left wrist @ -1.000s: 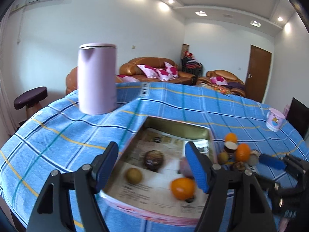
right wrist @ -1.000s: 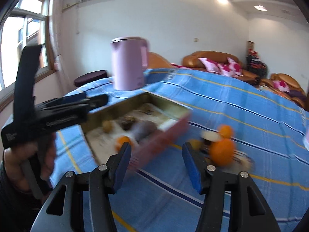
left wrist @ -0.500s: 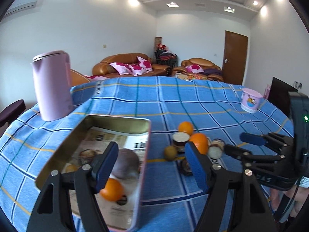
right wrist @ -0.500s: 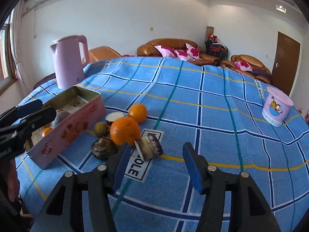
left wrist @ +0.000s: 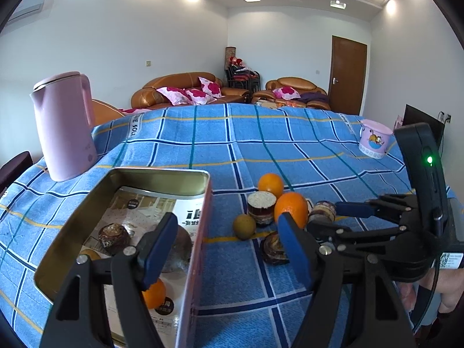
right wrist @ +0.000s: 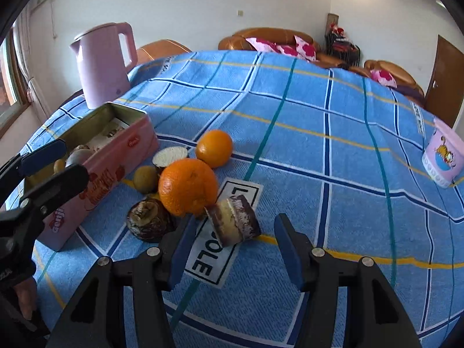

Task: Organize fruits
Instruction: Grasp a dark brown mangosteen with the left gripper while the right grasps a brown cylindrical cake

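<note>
On the blue plaid tablecloth (right wrist: 319, 133), loose oranges and brown fruits (right wrist: 188, 185) cluster just right of the pink rectangular tin (right wrist: 116, 156), the left gripper (left wrist: 226, 249) and right gripper (right wrist: 232, 246) both gaping, empty, brown sofas (left wrist: 177, 87) behind.

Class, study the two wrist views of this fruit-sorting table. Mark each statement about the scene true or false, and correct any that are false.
1. The right gripper is open, with a cut fruit piece lying between its fingers. True.
2. The pink tin holds no fruit. False: an orange and other pieces lie inside.
3. Two oranges sit on the cloth outside the tin. True: a big orange and a smaller orange.
4. The pink kettle lies on its side. False: it stands upright.
5. The left gripper grips an orange. False: it is open and holds nothing.
</note>
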Demonstrator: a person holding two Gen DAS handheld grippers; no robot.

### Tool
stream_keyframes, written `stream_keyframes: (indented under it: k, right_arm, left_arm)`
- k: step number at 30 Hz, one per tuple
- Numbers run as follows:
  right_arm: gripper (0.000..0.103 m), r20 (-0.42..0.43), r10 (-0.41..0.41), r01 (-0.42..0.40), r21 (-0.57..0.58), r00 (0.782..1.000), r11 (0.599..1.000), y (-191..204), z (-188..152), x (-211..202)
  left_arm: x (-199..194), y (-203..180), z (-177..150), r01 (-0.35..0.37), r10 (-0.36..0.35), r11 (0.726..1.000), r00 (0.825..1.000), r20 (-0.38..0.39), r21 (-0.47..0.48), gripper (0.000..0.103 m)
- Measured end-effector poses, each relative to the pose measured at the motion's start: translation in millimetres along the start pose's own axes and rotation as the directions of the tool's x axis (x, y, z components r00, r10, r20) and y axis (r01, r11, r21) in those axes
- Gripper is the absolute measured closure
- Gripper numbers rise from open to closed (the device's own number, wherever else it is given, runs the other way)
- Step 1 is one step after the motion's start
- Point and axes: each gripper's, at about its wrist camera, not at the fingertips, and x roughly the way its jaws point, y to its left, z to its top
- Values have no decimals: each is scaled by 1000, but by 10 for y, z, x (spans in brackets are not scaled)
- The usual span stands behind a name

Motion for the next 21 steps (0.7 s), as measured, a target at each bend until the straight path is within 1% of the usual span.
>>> stream_keyframes:
  k: [1,2,5,10,12,14,16,18,20,21]
  right_arm:
    - [63,-5,3,-3,0,1000,1000,0,-3,7]
    - [65,-5,4,-4,2,1000,1000,-4,-8,4]
    - [65,14,18,-18,11,1000,1000,-21,-43,-66]
    - [65,69,-38,31,102,997,994,-197,-89,-204]
    - [65,67,-41,32,134,997,990,-265,-82,-201]
    - [65,62,-37,28,151,997,988,-298,-80,-191]
    - [65,59,-34,24,160,998,987,-318,-83,-188]
    - [65,59,-33,23,163,998,986,-322,-85,-191]
    - [65,57,-29,19,169,998,985,-336,-83,-185]
    - [65,54,-27,17,174,998,985,-343,-81,-175]
  left_arm:
    - [14,-15,-6,6,-6,1000,1000,-6,3,29]
    - [21,-25,-11,10,-10,1000,1000,-10,4,29]
    - [31,-75,-20,23,-23,1000,1000,-15,16,29]
    - [68,-230,-31,56,-55,997,998,-32,53,31]
    - [98,-301,-34,77,-74,994,996,-47,72,37]
    - [164,-371,-41,111,-103,990,991,-87,84,47]
    - [223,-424,-52,119,-108,988,987,-116,94,48]
    - [299,-459,-64,129,-113,987,982,-151,95,51]
    - [365,-474,-86,143,-124,986,974,-187,89,61]
    - [386,-479,-92,134,-115,987,974,-195,90,61]
